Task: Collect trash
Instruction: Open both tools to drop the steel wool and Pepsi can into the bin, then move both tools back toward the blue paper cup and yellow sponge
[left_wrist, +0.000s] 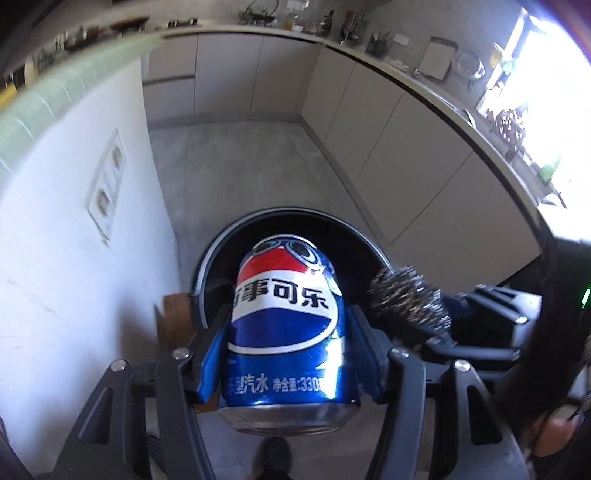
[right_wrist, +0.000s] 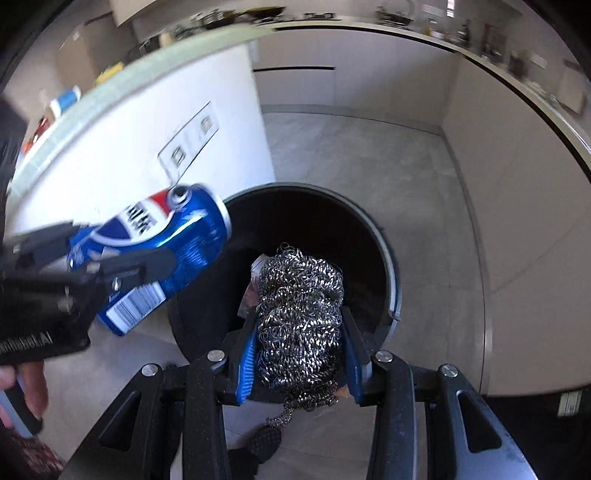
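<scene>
A: Reading the blue can (left_wrist: 286, 325) first: a red, white and blue Pepsi roundel is seen, with the Chinese characters 事可乐 across its white band, and below it 型汽水 and a net-content line starting 330.

B: Where is it held?

A: It is pinched between the blue pads of the left gripper (left_wrist: 286, 317), its far end over the near rim of the round black bin (left_wrist: 360, 230). In the right wrist view a barcode label is seen on the can (right_wrist: 155, 254), and the can is tilted at the bin's left edge.

B: And the other piece of trash?

A: A steel wool scourer (right_wrist: 301, 321) is squeezed between the pads of the right gripper (right_wrist: 301, 332), above the dark mouth of the bin (right_wrist: 391, 266). No writing can be made out on it.

B: Anything further out?

A: A white wall with a double socket plate (left_wrist: 105, 184) is seen to the left, grey floor and pale cabinets beyond. Lettering on the left gripper's body is too blurred to be read.
</scene>
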